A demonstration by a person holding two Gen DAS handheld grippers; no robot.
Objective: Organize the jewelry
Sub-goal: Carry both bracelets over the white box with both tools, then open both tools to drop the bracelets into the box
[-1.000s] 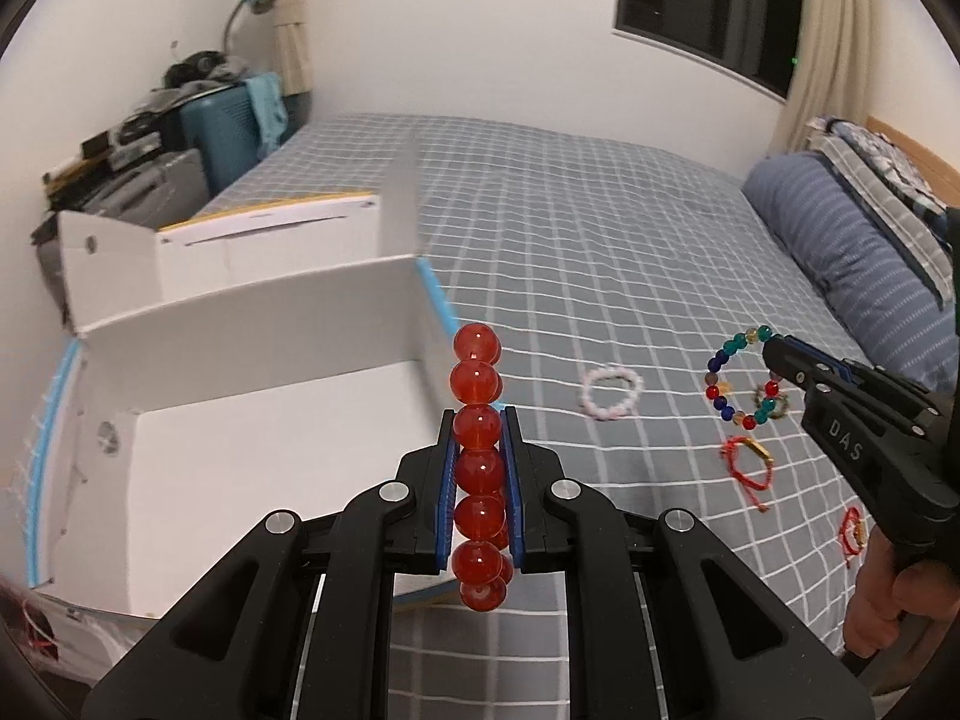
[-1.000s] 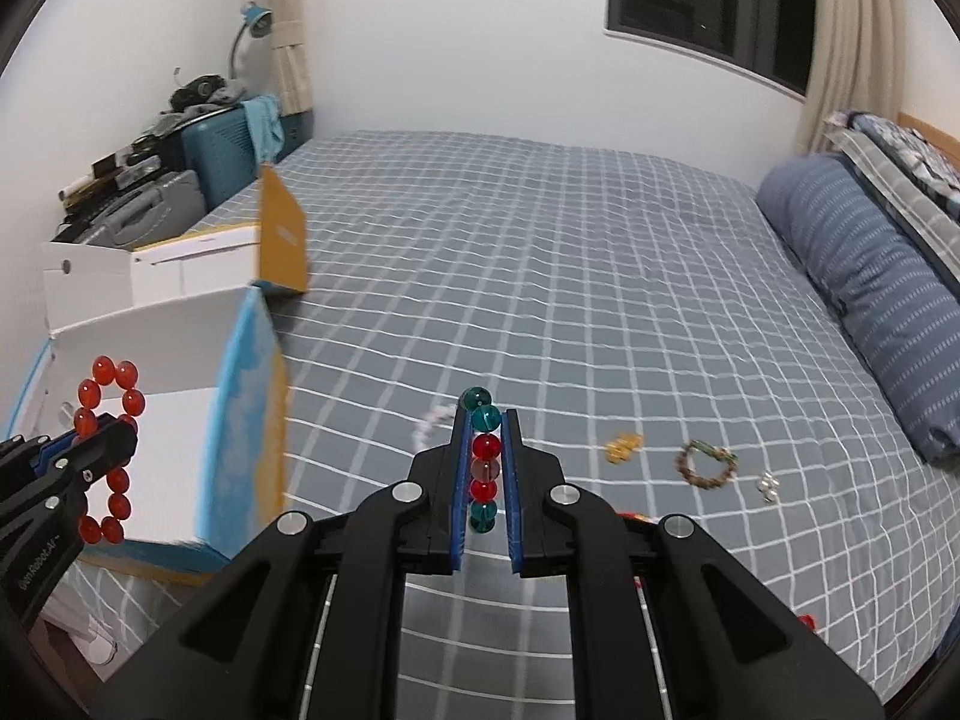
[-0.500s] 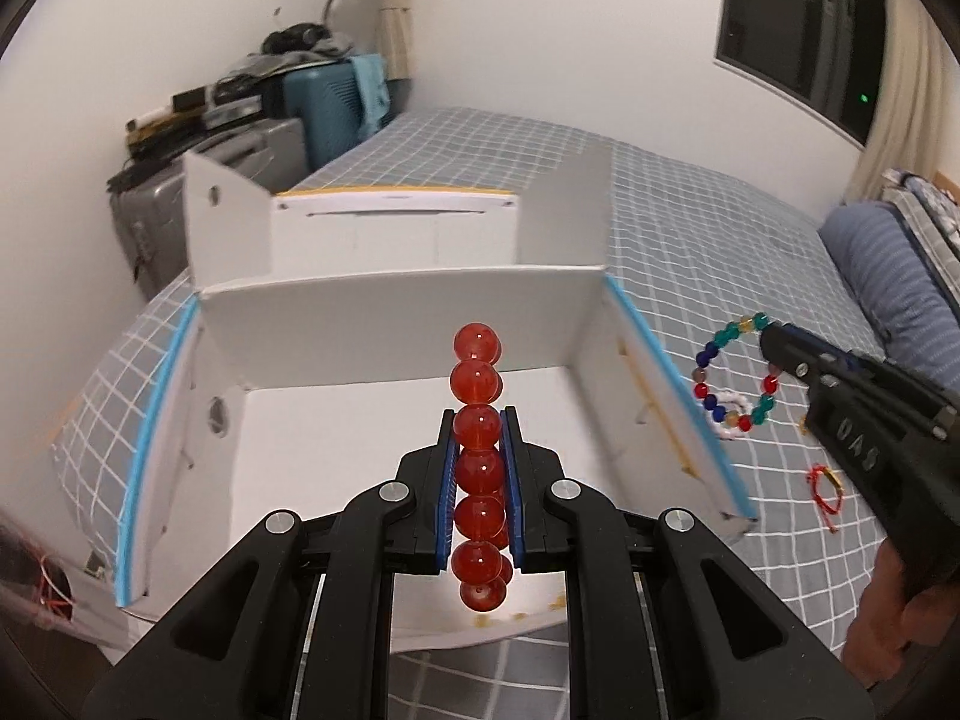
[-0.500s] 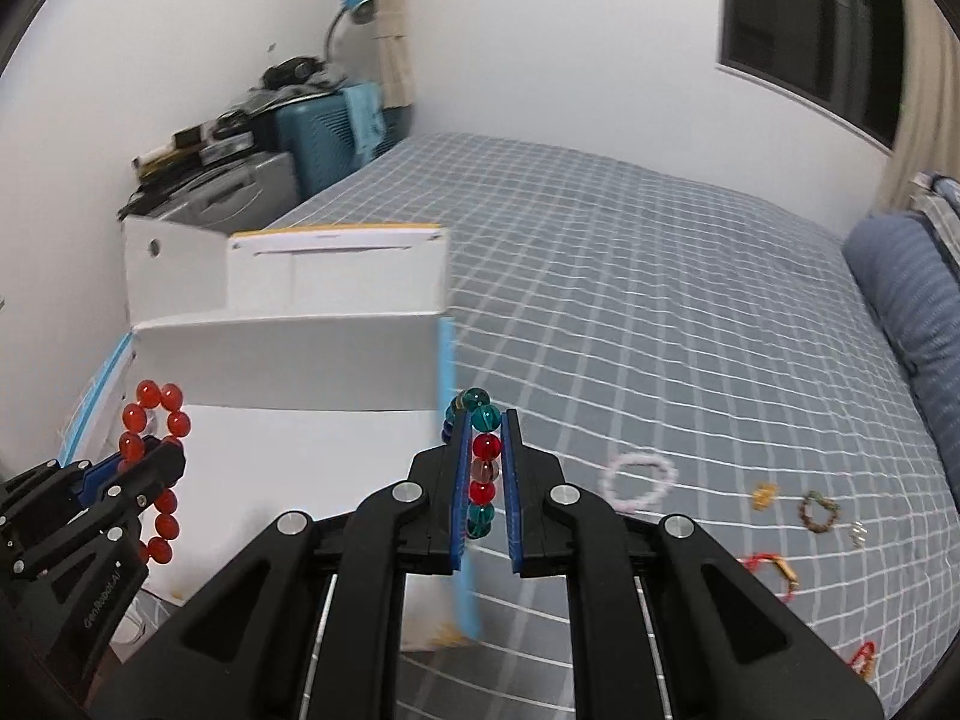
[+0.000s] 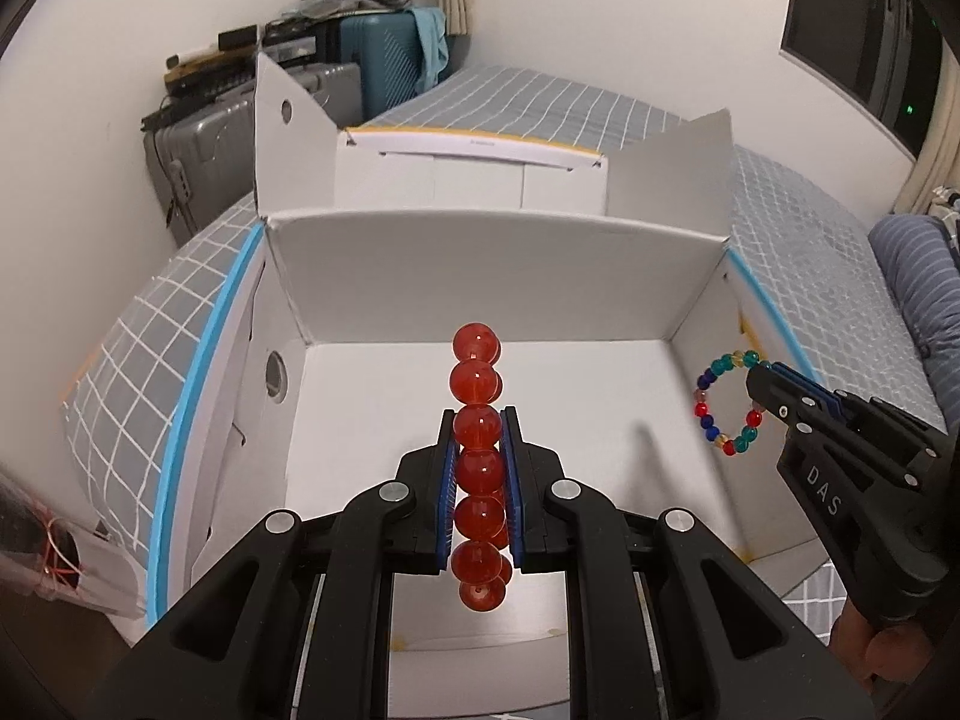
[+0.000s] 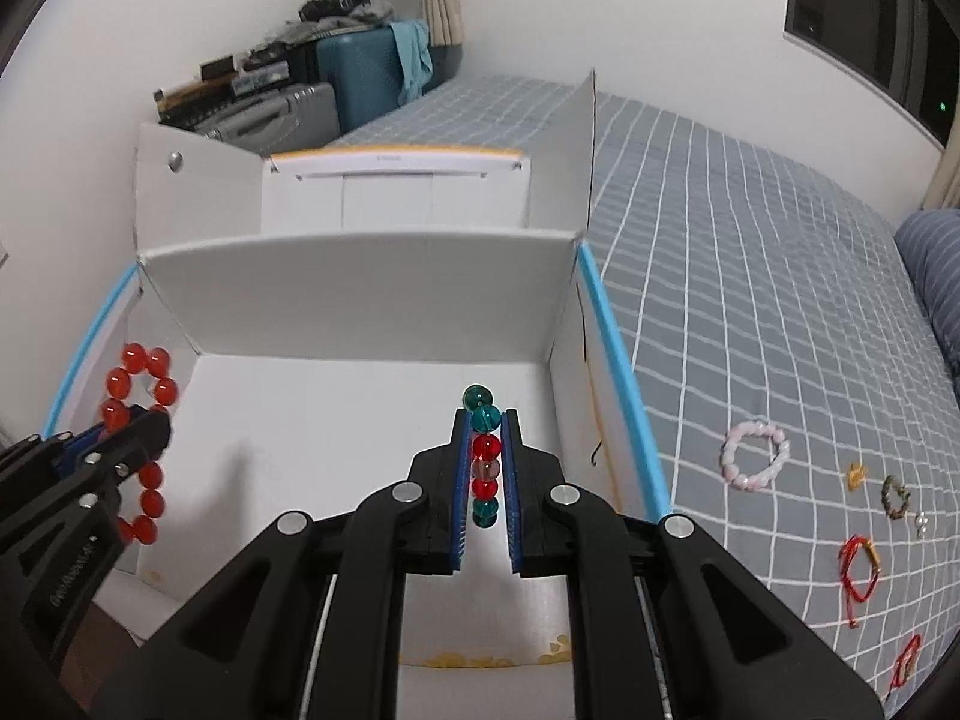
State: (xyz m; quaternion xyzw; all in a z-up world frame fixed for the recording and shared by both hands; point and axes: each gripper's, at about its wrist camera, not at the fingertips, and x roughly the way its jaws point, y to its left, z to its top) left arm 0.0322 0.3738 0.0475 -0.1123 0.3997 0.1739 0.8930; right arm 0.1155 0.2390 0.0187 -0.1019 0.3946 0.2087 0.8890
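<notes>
Both jaws clenched, left gripper (image 5: 478, 450) grasping red bracelet (image 5: 478, 468), right gripper (image 6: 485, 456) grasping multicoloured bracelet (image 6: 483, 456)

Both fisheye views look steeply down and forward along their own black two-finger grippers, close above the open white cardboard box with blue edging (image 5: 600, 276) (image 6: 360, 276). The left view centres the box; the right view sits rightward, taking in the grey checked bedspread (image 6: 780, 300). Each view catches the other gripper at its frame edge.
</notes>
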